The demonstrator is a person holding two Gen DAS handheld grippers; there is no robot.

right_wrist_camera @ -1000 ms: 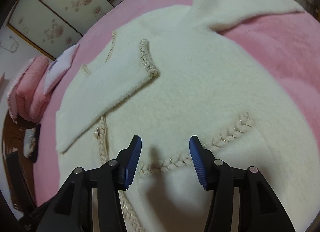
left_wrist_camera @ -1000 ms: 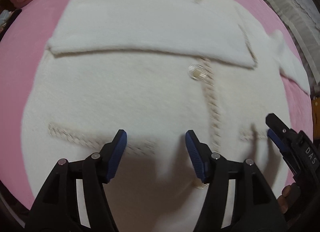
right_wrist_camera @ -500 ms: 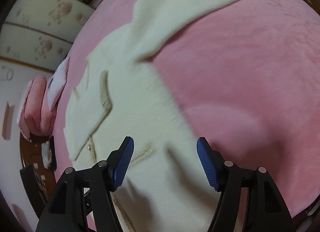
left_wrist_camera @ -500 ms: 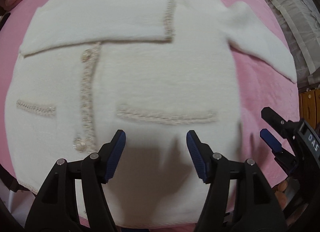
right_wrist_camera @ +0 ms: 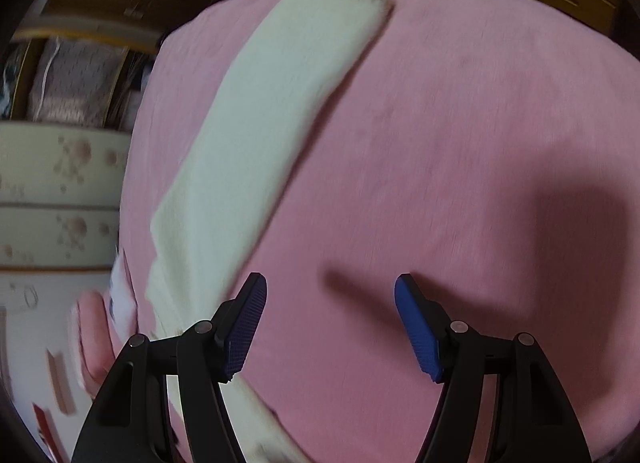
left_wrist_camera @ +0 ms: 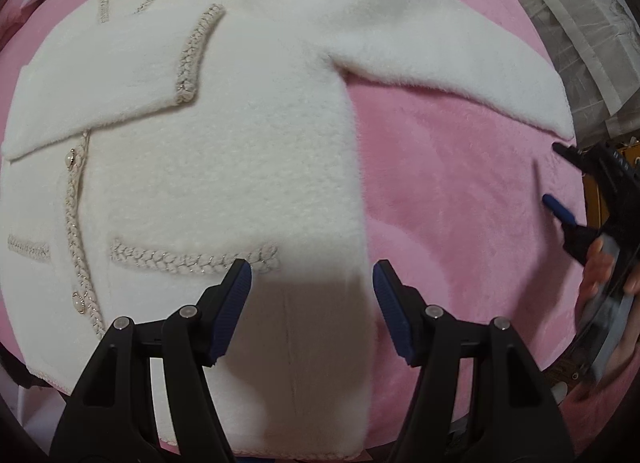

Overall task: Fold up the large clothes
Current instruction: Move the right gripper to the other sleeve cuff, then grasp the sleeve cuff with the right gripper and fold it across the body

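Cream fuzzy cardigan point(left_wrist_camera: 240, 151) with braided trim lies flat on the pink bed point(left_wrist_camera: 460, 223), neckline away, one sleeve point(left_wrist_camera: 448, 59) outstretched. Fingers of both the left gripper point(left_wrist_camera: 312, 303) and the right gripper point(right_wrist_camera: 330, 323) are apart, empty.

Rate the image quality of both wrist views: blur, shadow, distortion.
Left wrist view: sharp, strong fisheye bulge; the left gripper casts a grey shadow on the white jacket. Right wrist view: motion-smeared, so the outstretched sleeve and pink blanket look streaky; a dark shadow lies ahead of the right gripper.
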